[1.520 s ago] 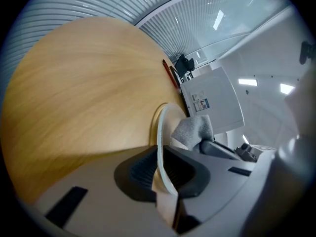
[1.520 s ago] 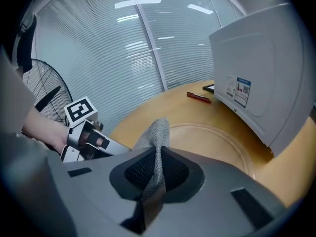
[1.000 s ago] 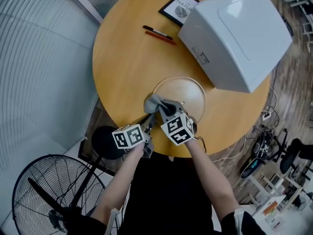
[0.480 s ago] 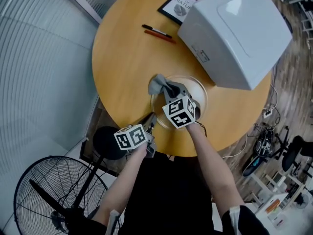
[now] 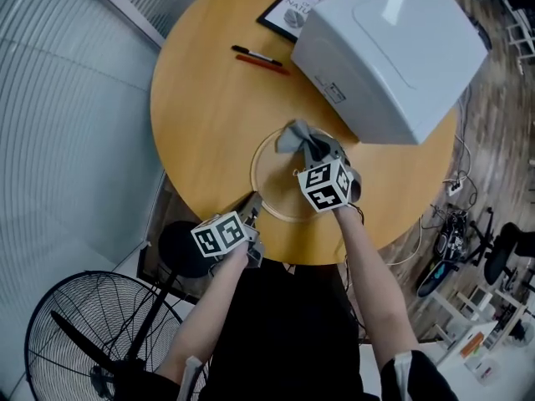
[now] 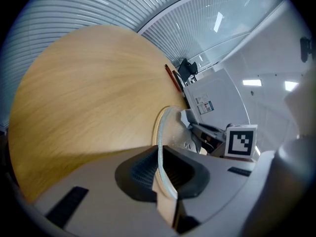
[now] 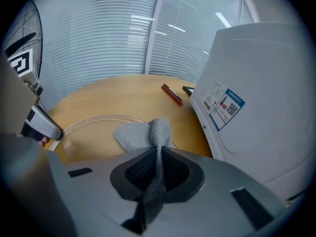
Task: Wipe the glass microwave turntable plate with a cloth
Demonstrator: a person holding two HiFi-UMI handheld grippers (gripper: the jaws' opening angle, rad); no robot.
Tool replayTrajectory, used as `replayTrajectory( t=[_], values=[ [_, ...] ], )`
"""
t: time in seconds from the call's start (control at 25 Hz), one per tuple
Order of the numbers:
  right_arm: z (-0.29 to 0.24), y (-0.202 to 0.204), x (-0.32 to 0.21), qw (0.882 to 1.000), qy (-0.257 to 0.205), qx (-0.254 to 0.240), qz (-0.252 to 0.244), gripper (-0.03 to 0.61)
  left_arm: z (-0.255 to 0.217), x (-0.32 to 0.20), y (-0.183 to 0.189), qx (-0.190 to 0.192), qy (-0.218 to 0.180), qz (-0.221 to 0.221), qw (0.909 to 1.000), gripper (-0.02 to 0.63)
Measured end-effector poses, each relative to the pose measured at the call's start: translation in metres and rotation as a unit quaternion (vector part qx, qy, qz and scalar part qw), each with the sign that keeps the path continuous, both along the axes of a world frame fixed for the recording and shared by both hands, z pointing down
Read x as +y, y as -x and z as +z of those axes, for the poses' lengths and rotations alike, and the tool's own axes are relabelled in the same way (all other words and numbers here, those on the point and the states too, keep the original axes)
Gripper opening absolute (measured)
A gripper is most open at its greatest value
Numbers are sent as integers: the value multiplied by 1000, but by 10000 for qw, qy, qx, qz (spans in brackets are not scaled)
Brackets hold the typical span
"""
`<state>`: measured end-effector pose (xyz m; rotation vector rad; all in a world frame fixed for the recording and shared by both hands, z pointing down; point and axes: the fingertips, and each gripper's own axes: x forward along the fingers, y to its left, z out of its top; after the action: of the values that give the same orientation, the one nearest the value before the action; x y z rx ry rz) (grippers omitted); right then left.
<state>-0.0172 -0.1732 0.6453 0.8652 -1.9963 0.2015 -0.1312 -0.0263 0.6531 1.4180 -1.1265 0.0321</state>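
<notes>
Pinching the plate [image 5: 256,172] by its lower-left rim, the left gripper [image 5: 252,205] has its fingers clamped on the glass. The right gripper [image 5: 316,150] has its fingers clenched on the grey cloth [image 5: 294,135], at the plate's upper rim beside the microwave [image 5: 393,48]. Most of the plate lies down-frame of the cloth (likely a stroke back toward the person). The counter [image 5: 201,107] is round and wooden, with window blinds along the left.

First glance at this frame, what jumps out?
The big white microwave at the far right of the round wooden table dominates. In front of it the right gripper, jaws shut on a grey cloth, holds it on the glass turntable plate, whose near rim the left gripper clamps.
</notes>
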Motion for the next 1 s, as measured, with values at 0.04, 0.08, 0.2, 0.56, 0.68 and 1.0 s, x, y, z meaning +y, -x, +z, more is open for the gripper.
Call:
replayTrajectory(
  t=[0.04,0.08,0.2,0.56,0.68,1.0],
  values=[
    [0,-6,2,10000,2,32,18,23,0,0,1,-15,-9,-10,10000,25],
    [0,-12,4,10000,7,44,31,23,0,0,1,-30,-9,-18,10000,25],
    [-1,-33,13,10000,9,89,15,23,-1,1,0,-27,14,-52,10000,25],
    [-3,-80,70,9995,241,188,-95,31,-1,1,0,-67,8,-162,9998,25],
    [-2,-82,97,9988,368,206,-251,31,0,1,2,-63,7,-186,9998,25],
    [0,-53,161,9907,599,320,-1175,33,0,-1,2,-65,0,-186,9998,25]
  ],
)
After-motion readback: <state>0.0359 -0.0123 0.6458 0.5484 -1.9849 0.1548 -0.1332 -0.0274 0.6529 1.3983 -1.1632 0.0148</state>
